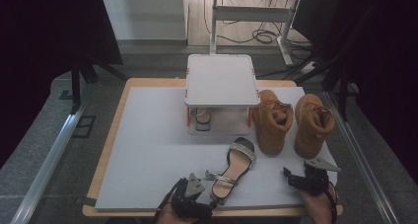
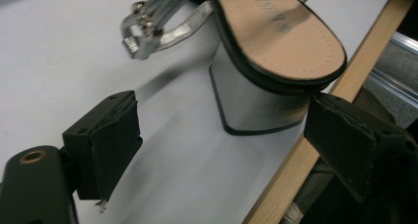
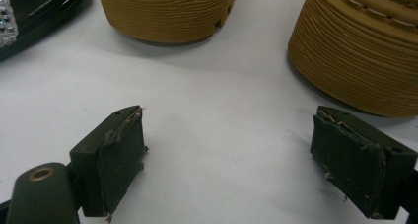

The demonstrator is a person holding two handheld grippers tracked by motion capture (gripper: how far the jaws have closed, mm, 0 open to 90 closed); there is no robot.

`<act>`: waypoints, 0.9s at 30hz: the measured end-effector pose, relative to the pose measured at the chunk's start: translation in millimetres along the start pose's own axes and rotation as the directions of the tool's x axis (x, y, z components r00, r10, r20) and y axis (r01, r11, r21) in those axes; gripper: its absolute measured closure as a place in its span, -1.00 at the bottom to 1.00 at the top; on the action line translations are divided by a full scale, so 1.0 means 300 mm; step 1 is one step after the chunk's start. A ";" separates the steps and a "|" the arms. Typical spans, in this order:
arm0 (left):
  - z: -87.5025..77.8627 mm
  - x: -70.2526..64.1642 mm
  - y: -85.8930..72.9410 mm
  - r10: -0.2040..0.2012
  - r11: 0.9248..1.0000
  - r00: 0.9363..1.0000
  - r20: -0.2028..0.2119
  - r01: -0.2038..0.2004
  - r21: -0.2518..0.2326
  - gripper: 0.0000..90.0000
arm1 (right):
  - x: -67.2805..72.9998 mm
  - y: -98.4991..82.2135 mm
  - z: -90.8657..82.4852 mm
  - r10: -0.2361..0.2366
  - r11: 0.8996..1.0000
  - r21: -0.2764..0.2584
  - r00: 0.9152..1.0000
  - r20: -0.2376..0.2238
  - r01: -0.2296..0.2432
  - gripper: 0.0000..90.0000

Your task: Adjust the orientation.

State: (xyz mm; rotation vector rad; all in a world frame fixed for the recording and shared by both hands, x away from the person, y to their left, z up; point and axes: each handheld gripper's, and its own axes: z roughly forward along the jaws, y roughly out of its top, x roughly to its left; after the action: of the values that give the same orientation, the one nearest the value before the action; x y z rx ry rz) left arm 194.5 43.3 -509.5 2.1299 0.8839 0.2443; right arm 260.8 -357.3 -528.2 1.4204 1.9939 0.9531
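A silver block-heel sandal (image 1: 234,168) lies on the grey mat (image 1: 153,150), toe toward the back. In the left gripper view its heel block (image 2: 256,105) and tan insole (image 2: 281,31) stand just ahead of the jaws. My left gripper (image 1: 204,206) (image 2: 226,150) is open at the table's front edge, and its pads touch nothing. A matching sandal (image 1: 202,118) sits under the white rack (image 1: 222,81). Two tan boots (image 1: 273,121) (image 1: 311,124) stand at the right. My right gripper (image 1: 296,177) (image 3: 229,160) is open and empty, a short way in front of the boots' soles (image 3: 167,12) (image 3: 365,51).
The rack stands at the back middle of the mat. The table's wooden front edge (image 2: 305,155) runs right beside the left gripper's right jaw. The sandal's jewelled toe (image 3: 7,17) lies to the left of the right gripper. Bare mat stretches across the left half.
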 end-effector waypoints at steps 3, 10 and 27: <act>0.005 -0.005 0.000 -0.004 1.000 1.000 0.013 0.004 -0.004 -0.70 | 0.000 0.000 0.000 0.000 1.000 0.000 1.000 0.000 0.000 -0.72; 0.034 -0.035 0.012 0.012 1.000 1.000 0.028 -0.013 0.006 -0.69 | 0.000 0.000 0.000 0.000 1.000 0.000 1.000 0.000 0.000 -0.72; 0.117 -0.064 0.058 0.005 1.000 1.000 0.011 -0.005 0.024 -0.65 | 0.000 0.000 0.000 0.000 1.000 0.000 1.000 0.000 0.000 -0.72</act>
State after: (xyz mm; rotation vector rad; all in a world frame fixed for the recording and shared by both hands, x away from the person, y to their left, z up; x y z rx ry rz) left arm 204.7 1.5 -517.7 2.1543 0.8790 0.2248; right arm 260.8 -357.4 -528.2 1.4204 1.9941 0.9535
